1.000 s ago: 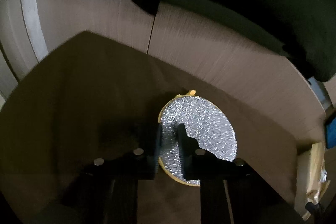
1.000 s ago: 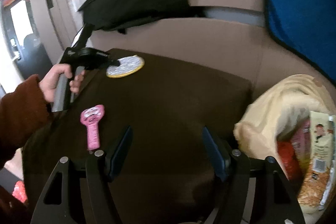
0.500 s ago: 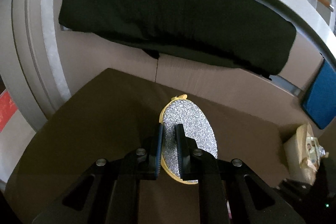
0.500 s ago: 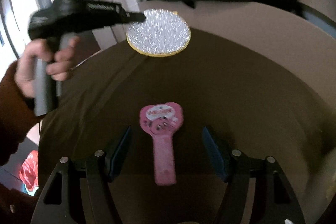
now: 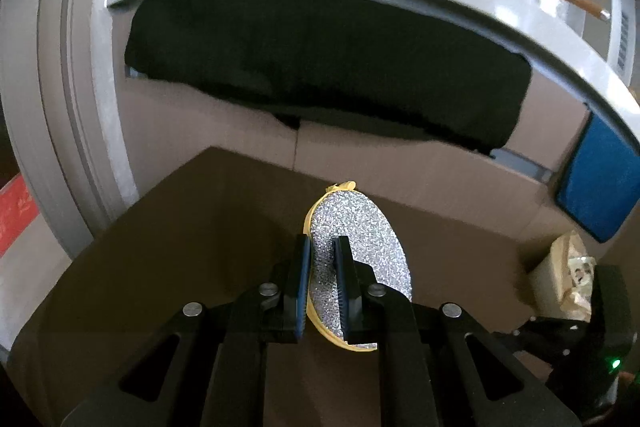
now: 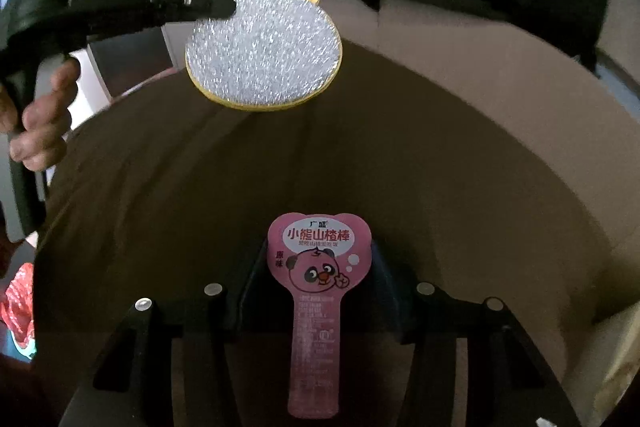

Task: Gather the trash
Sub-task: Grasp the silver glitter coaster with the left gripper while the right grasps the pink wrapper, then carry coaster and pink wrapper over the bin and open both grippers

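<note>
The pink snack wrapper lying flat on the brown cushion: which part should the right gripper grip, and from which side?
Probably the wide heart-shaped head of the pink snack wrapper, from above. It lies flat with the narrow stem toward the camera. The right gripper already straddles the head, its fingers closing on either side.

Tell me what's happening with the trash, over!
Left gripper shut on glittery round pad, held off the brown cushion. Right gripper closing around pink wrapper. Nothing in the way.
</note>
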A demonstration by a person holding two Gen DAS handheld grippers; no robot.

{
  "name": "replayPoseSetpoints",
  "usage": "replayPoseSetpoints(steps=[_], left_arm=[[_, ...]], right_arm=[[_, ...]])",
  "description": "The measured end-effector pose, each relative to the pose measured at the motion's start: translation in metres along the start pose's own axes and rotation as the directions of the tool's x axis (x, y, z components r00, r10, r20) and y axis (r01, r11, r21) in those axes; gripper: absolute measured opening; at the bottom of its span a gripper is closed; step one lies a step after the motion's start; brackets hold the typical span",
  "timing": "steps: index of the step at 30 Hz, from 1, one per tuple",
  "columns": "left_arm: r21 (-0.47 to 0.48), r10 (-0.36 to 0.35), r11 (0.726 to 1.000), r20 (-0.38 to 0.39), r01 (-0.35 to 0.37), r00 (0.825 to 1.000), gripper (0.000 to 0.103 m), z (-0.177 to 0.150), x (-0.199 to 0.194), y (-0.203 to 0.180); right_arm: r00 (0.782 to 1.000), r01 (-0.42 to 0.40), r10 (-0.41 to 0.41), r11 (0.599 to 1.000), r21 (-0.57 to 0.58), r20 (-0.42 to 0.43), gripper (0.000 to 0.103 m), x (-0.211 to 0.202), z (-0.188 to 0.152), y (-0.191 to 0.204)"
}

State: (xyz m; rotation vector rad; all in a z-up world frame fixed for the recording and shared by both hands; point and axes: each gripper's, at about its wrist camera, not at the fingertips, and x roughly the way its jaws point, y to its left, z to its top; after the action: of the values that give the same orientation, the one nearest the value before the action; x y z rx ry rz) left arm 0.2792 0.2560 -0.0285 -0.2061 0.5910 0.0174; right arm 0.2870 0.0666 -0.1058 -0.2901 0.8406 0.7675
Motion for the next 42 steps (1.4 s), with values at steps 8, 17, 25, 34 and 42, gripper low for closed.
replayPoseSetpoints(steps=[8,17,25,34,42], left_arm=[[0.035,-0.065,0.997,0.067,0.063,0.996,0.013,0.006,-0.034,-0.048],[0.107,-0.127,0.988,0.133,0.113,0.983,0.013,0.018,-0.07,-0.121],[0.145,-0.27,0.957,0.133,0.25,0.954,0.013,0.012,-0.089,-0.2],[0.191,-0.384,0.911,0.067,0.366,0.921,0.013,-0.005,-0.082,-0.28],[0.221,-0.414,0.888,0.001,0.403,0.91,0.013,-0.021,-0.062,-0.323]], right_arm=[[0.988,0.073,-0.082,0.995,0.067,0.134,0.047,-0.075,-0.009,-0.023],[0.938,0.174,-0.21,0.973,0.15,0.274,0.047,-0.16,-0.021,-0.049],[0.868,0.265,-0.34,0.933,0.242,0.362,0.047,-0.236,-0.049,-0.086],[0.79,0.361,-0.481,0.866,0.345,0.381,0.047,-0.307,-0.092,-0.124],[0.752,0.387,-0.545,0.82,0.421,0.37,0.047,-0.33,-0.125,-0.157]])
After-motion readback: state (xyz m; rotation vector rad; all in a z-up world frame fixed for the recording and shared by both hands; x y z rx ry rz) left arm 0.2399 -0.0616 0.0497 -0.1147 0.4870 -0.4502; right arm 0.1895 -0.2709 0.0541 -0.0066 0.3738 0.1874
